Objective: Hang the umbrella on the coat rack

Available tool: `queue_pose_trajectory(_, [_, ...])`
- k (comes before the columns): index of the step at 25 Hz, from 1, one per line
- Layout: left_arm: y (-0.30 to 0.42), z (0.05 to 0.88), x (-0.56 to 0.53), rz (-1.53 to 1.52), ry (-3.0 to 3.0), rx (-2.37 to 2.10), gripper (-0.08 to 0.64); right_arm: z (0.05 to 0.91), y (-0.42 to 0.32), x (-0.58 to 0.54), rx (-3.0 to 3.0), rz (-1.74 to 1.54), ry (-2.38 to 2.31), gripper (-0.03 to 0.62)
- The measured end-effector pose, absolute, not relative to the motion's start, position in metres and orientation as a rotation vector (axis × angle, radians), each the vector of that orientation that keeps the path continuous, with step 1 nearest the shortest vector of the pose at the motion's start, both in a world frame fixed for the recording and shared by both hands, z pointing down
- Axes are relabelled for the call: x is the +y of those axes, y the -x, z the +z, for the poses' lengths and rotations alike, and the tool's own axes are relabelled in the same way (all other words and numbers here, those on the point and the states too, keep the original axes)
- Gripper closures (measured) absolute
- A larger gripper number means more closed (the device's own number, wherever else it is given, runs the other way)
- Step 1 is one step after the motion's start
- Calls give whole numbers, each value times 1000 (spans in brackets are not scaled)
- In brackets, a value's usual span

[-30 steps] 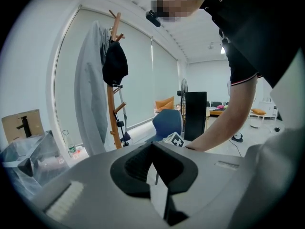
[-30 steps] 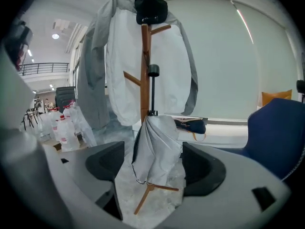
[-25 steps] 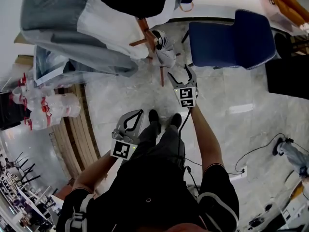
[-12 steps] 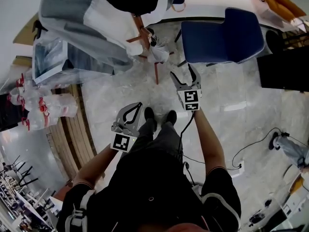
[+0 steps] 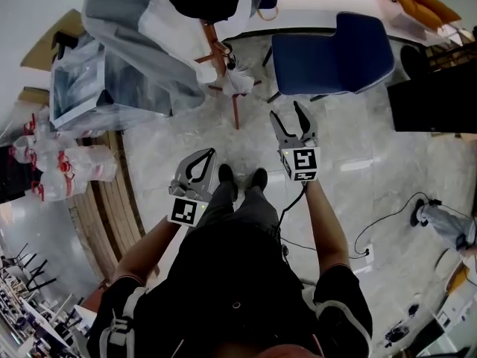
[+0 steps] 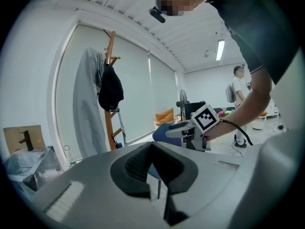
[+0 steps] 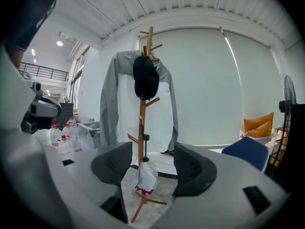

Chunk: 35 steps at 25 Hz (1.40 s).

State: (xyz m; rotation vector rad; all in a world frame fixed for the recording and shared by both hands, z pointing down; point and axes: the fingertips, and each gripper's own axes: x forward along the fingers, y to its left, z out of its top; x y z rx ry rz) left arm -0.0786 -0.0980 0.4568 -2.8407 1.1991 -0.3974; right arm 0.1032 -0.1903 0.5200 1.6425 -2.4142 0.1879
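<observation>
A wooden coat rack carries a grey and white jacket and a black hat. A folded white umbrella hangs by its black handle from a low peg; in the head view the umbrella is just beyond my hands. My right gripper is open and apart from it; its jaws have just been closing, with nothing between them. My left gripper is shut and empty, lower left near the person's feet. The left gripper view shows the rack and my right gripper.
A blue chair stands right of the rack. Water bottles, a clear plastic box and wooden slats line the left. A cable runs over the floor at right. Another person stands far back.
My right gripper has lifted and drawn away to the right of the umbrella, its jaws narrower. The left gripper has risen a little. The umbrella stays hanging on the rack.
</observation>
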Motion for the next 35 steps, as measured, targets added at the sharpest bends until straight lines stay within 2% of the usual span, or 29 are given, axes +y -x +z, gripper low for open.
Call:
queue_pose_trajectory(2, [79, 449, -98, -360, 2848, 1229, 558, 502, -105, -182, -2425, 159, -1663, 327])
queue_pose_trajectory(11, [78, 423, -99, -313, 2845, 1238, 558, 438, -117, -146, -2378, 51, -1759, 533])
queue_pose_trajectory(15, [82, 413, -101, -289, 2842, 1263, 558, 421, -119, -132, -2355, 39, -1792, 588])
queue_pose_trajectory(28, [94, 380, -108, -220, 2795, 1346, 558, 374, -126, -94, -2317, 28, -1866, 589])
queue_pose_trajectory(35, [114, 377, -108, -282, 2767, 1410, 558, 365, -123, -75, -2298, 43, -1884, 589])
